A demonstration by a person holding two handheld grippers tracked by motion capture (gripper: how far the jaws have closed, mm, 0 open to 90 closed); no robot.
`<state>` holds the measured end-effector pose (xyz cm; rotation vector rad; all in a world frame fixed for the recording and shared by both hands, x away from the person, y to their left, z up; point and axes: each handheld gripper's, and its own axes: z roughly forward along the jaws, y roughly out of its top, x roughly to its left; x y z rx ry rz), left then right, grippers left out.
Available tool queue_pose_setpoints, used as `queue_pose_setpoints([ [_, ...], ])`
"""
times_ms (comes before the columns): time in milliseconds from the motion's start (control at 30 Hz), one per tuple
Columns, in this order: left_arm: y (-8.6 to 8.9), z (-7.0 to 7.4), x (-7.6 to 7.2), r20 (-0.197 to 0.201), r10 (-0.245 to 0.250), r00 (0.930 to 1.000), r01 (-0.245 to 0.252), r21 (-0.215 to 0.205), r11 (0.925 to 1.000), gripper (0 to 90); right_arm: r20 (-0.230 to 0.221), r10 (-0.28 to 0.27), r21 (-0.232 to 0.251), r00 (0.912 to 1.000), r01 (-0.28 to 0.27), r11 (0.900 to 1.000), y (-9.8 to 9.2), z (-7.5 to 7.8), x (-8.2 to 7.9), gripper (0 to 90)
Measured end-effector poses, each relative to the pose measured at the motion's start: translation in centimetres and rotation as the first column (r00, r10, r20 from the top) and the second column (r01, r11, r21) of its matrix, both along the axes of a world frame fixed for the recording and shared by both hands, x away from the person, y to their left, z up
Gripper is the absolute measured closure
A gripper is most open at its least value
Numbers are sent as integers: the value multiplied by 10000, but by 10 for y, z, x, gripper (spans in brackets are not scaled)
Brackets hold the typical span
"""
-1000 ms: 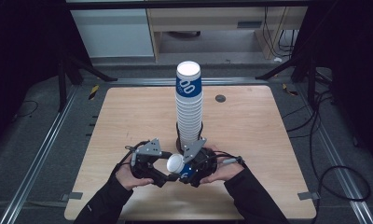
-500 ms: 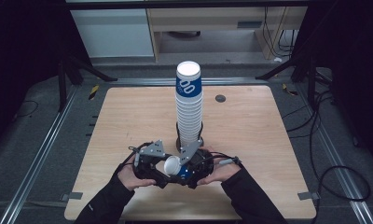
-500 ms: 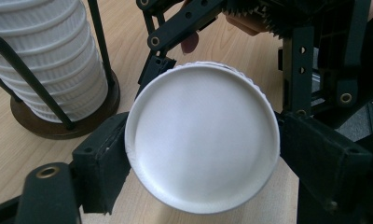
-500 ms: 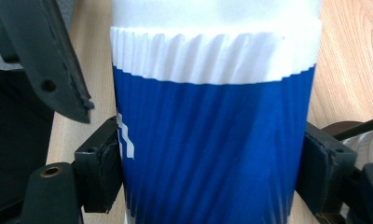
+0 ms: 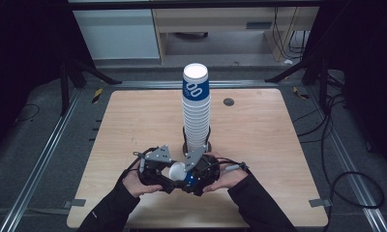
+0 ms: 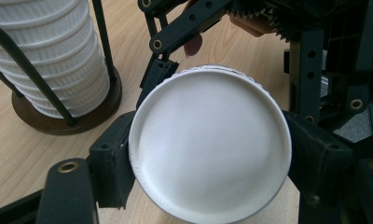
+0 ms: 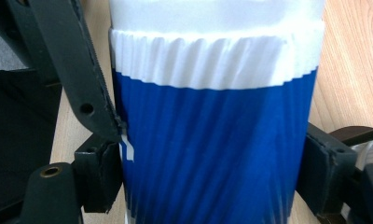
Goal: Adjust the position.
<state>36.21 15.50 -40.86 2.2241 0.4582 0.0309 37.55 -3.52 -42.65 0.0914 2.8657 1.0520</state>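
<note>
Left gripper (image 6: 208, 154): its jaws have just been closing and now the pads sit against both sides of a white cup bottom (image 6: 208, 144), so it grips the base end of the paper cup (image 5: 182, 175). Right gripper (image 7: 212, 177): jaws clamped narrow on the blue ribbed wall of the same cup (image 7: 212, 140), pads touching left and right of the sleeve. In the high view the left gripper (image 5: 158, 170) and right gripper (image 5: 197, 173) meet over the cup, which lies on its side between them, just in front of the cup stack (image 5: 196, 108), toward the person's edge of the table (image 5: 278, 145).

The stack stands upright in its wire holder with a dark round base (image 6: 65, 116), near mid-table. A small dark disc (image 5: 229, 102) lies beyond and to the right of the stack, well apart.

Progress, as a judgement: one cup looks already taken off the stack and is now gripped at both ends. Whether it is one cup or two nested ones I cannot tell; the white band above the blue (image 7: 212, 60) might be a second rim. Likely left to do: pull apart or hand over, then set the cup down. Stack is tall, plenty remains.
</note>
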Motion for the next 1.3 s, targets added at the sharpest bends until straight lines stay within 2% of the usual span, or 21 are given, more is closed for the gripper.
queue_pose_setpoints([
  [433, 3, 3, -1, 116, 138, 9998, -136, -175, 9998, 260, 36, -150, 153, 9999, 150, 9998, 0, 2, 0, 193],
  [600, 6, 5, 0, 157, 287, 9995, -282, -286, 9992, 261, 33, -311, 81, 9995, 311, 9995, -1, 3, 1, 110],
  [767, 10, 6, 1, 238, 381, 9990, -376, -233, 9990, 260, 57, -369, 237, 9993, 368, 9990, -3, 5, 2, 75],
  [1067, 24, 6, 2, 359, 841, 9958, -827, -387, 9958, 260, 316, -1061, 997, 9939, 1025, 9897, -24, 19, 4, 59],
  [1233, 35, 7, 2, 409, 1133, 9927, -1095, -847, 9904, 260, 340, -1585, 1074, 9868, 1540, 9822, -37, 23, 4, 46],
  [1300, 37, 7, 2, 405, 1173, 9923, -1131, -934, 9892, 259, 516, -1806, 974, 9822, 1750, 9797, -41, 24, 2, 45],
])
